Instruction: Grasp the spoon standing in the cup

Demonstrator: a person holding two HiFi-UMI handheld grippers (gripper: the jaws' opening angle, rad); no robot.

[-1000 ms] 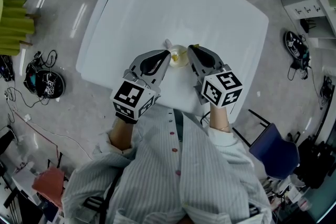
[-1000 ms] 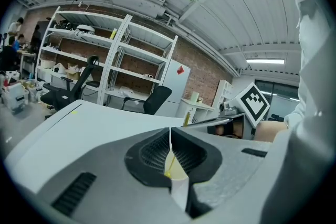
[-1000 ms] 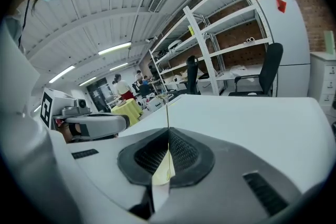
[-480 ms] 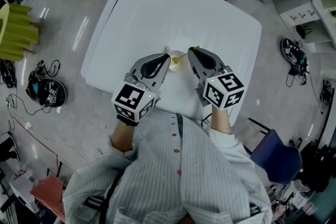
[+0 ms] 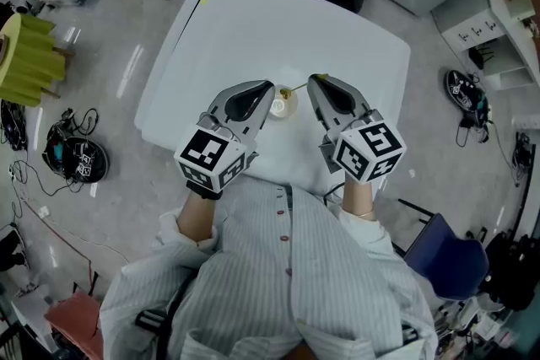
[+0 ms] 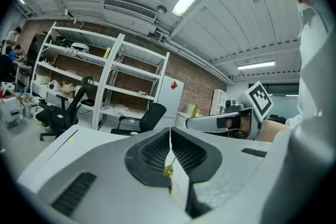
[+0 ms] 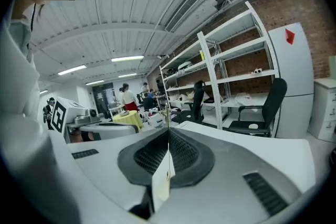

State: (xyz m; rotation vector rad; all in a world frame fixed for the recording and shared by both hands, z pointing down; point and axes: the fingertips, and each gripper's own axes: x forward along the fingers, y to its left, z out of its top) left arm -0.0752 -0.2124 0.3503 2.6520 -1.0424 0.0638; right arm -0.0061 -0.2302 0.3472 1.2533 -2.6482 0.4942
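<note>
Spoon [image 5: 293,88], thin and gold-coloured, slanted from the cup [image 5: 277,107] up to the right gripper [image 5: 310,81], whose jaws were clamped on its handle end. The left gripper [image 5: 270,87], jaws together with nothing seen between them, hung just beside the cup above the white table [image 5: 253,21]. The spoon was judged light, stiff and slippery. The upper handle suited a grip, pinched squarely lest it pivot.

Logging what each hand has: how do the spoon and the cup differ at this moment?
The spoon is yellow and slender; the cup is pale and round. The spoon's handle is pinched in the right tongs; the cup sits at the left tongs' tip. Both are between the two tongs.
</note>
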